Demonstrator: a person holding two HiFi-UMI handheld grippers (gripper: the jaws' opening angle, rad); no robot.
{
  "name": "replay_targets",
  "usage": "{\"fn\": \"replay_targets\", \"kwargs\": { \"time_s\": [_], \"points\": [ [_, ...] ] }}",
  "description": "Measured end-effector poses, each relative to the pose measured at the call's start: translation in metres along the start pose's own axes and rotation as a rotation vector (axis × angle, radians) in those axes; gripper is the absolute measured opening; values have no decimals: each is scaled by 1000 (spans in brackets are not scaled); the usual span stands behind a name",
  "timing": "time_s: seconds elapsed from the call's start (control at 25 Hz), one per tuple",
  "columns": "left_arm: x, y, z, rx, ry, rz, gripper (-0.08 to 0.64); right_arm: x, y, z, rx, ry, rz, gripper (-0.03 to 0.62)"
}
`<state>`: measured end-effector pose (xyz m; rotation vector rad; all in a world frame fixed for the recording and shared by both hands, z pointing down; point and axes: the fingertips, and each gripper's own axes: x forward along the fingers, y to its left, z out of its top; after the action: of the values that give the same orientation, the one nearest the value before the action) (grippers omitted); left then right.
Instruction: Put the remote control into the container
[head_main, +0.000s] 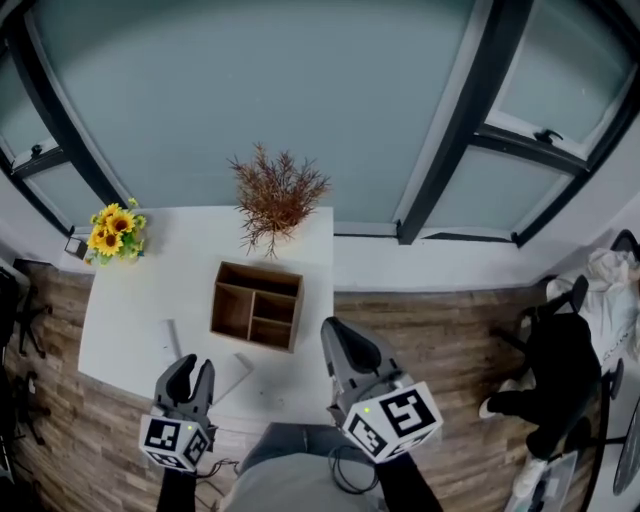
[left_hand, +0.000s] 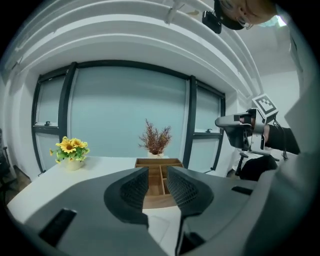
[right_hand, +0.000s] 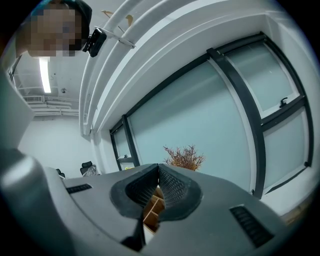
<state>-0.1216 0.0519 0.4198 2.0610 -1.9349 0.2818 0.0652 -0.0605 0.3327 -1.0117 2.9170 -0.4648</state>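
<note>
Soft daylight through frosted windows (head_main: 250, 90), sharp focus, strong fisheye bending, dark corners

In the head view the remote control (head_main: 171, 340) is a pale sliver, hardly distinct from the white bench (head_main: 120, 310), and its details are too small to tell. A flat pale thing (head_main: 236, 374) beside the left gripper (head_main: 195, 368) cannot be identified. In the left gripper view the jaws cover the container's (left_hand: 159, 162) near half. In the right gripper view only a strip of the container shows between the jaws. The head view's lower edge cuts off the person's forearms (head_main: 178, 492).
</note>
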Motion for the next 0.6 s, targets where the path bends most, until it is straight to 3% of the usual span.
{"fn": "replay_targets", "kwargs": {
  "time_s": [0.32,0.6],
  "points": [
    [34,-4,-29,19,139,-161,174,26,-4,6,4,-17,-32,5],
    [49,-13,-68,87,309,-305,236,41,-2,2,6,-13,-57,5]
  ]
}}
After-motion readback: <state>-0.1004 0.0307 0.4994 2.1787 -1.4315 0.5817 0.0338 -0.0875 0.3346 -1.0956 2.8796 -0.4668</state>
